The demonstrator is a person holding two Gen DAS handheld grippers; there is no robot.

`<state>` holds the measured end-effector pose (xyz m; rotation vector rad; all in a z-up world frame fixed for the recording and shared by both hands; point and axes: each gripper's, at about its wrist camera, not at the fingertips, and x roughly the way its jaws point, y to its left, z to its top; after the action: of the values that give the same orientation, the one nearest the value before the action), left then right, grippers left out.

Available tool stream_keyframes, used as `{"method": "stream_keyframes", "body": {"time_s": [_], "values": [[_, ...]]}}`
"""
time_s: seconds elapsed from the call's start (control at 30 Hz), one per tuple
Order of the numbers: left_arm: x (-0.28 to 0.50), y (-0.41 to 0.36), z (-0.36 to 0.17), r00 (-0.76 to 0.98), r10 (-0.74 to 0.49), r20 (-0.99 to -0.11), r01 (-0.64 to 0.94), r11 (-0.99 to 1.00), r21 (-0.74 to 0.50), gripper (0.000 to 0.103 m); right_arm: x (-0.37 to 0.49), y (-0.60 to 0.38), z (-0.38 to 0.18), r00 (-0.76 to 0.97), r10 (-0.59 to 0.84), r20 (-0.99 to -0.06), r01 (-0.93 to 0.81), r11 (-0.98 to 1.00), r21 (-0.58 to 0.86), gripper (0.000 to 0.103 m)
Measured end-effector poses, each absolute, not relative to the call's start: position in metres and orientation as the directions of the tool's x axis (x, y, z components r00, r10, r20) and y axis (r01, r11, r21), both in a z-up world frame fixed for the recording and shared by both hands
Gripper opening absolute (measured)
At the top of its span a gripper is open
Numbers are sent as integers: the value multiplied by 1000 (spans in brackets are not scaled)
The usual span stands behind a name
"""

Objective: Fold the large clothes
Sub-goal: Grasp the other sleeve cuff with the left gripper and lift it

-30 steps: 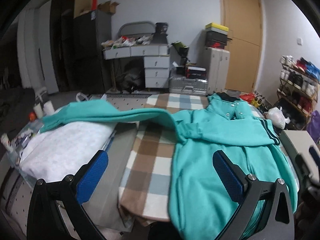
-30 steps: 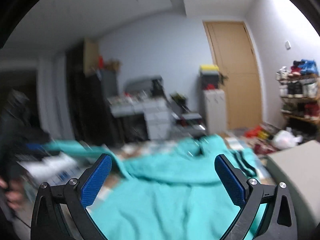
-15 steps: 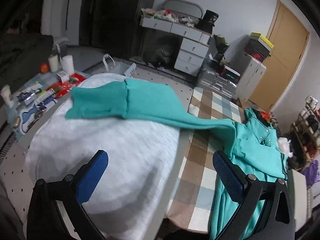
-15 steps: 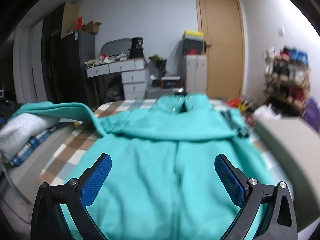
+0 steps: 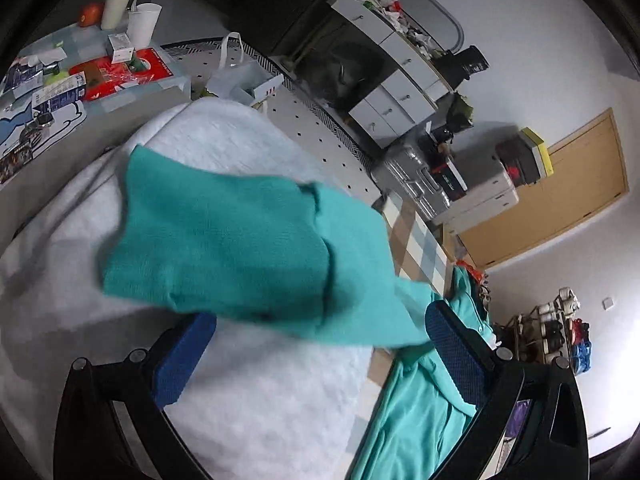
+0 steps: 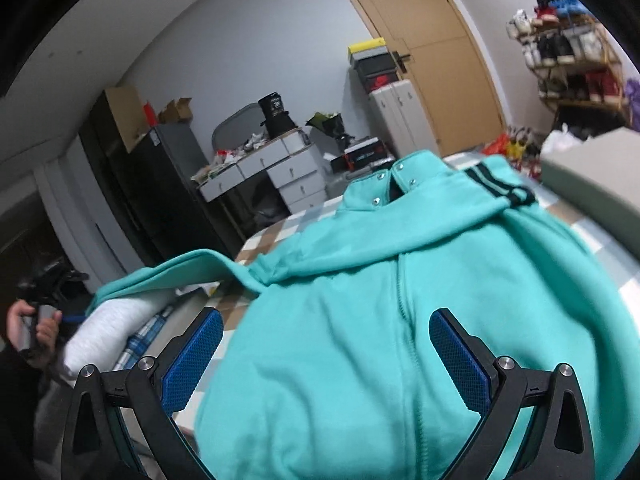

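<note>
Garment: a teal fleece zip-front jacket fills the centre and lower right of the right wrist view, lying front-up on a brown, white and blue checked cloth; its snap-button collar sits at upper centre.
Folded sleeve: one sleeve with a dark striped cuff lies across the chest, toward the upper right of that view.
Outstretched sleeve: the other teal sleeve reaches across the middle of the left wrist view, its ribbed cuff end lying on a white fluffy blanket (the fabric looks motion-blurred).
Left gripper: blue-padded fingers spread wide at the bottom of the frame, holding nothing; the sleeve lies just beyond the tips, with no contact visible.
Right gripper: fingers spread wide over the jacket front, gripping nothing.
Person: a hand around the other gripper's handle shows at the left edge of the right wrist view.
Background: a white drawer unit piled with clutter at mid-frame, a tan wooden door at upper right, a shoe rack at far right.
</note>
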<state>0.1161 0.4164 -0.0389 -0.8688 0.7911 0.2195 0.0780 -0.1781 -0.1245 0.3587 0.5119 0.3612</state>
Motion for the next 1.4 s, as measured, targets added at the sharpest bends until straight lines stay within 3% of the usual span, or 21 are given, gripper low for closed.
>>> {"method": "stream_keyframes", "body": {"time_s": [0.13, 0.2, 0.27, 0.3, 0.43, 0.47, 0.63, 0.8, 0.9, 0.97, 1.03, 1.1, 1.13, 1.17, 1.4], "values": [[123, 429, -44, 726, -167, -667, -477, 576, -663, 102, 75, -164, -125, 830, 347, -437, -236, 928, 288, 103], [116, 435, -47, 777, -142, -613, -467, 524, -713, 95, 71, -160, -124, 833, 340, -436, -249, 935, 254, 103], [113, 438, -48, 771, -91, -630, -500, 527, -688, 69, 64, -155, -122, 845, 330, -421, -263, 941, 211, 103], [112, 436, -47, 766, -66, -639, -511, 540, -669, 62, 60, -155, -120, 860, 313, -404, -251, 947, 200, 103], [109, 436, -37, 746, -4, -666, -543, 577, -611, 13, 53, -157, -118, 860, 358, -364, -287, 929, 236, 103], [108, 435, -33, 744, 19, -667, -546, 593, -592, 10, 53, -156, -118, 847, 381, -371, -308, 920, 241, 103], [105, 424, -8, 761, 140, -634, -517, 722, -461, 7, 56, -163, -120, 814, 423, -397, -329, 900, 285, 103], [113, 439, -24, 726, 134, -675, -571, 664, -482, 8, 56, -176, -124, 789, 476, -388, -338, 864, 374, 103], [129, 453, -35, 690, 96, -718, -596, 638, -488, 16, 54, -180, -125, 783, 491, -381, -343, 853, 394, 103], [136, 457, -42, 661, 58, -749, -623, 599, -503, 39, 53, -180, -126, 768, 517, -377, -356, 835, 420, 103], [133, 458, -47, 677, 19, -736, -629, 535, -564, 39, 51, -178, -124, 771, 512, -379, -358, 840, 407, 103], [129, 462, -51, 705, 3, -709, -610, 513, -604, 38, 48, -175, -123, 779, 506, -370, -364, 846, 390, 103], [128, 462, -51, 704, 7, -710, -607, 524, -597, 29, 47, -174, -122, 779, 512, -363, -372, 842, 390, 103], [129, 459, -49, 701, 12, -713, -608, 532, -589, 11, 48, -172, -122, 772, 524, -359, -383, 835, 395, 103], [134, 431, 9, 744, 133, -654, -563, 651, -509, 5, 45, -164, -118, 755, 546, -364, -413, 826, 383, 103]]}}
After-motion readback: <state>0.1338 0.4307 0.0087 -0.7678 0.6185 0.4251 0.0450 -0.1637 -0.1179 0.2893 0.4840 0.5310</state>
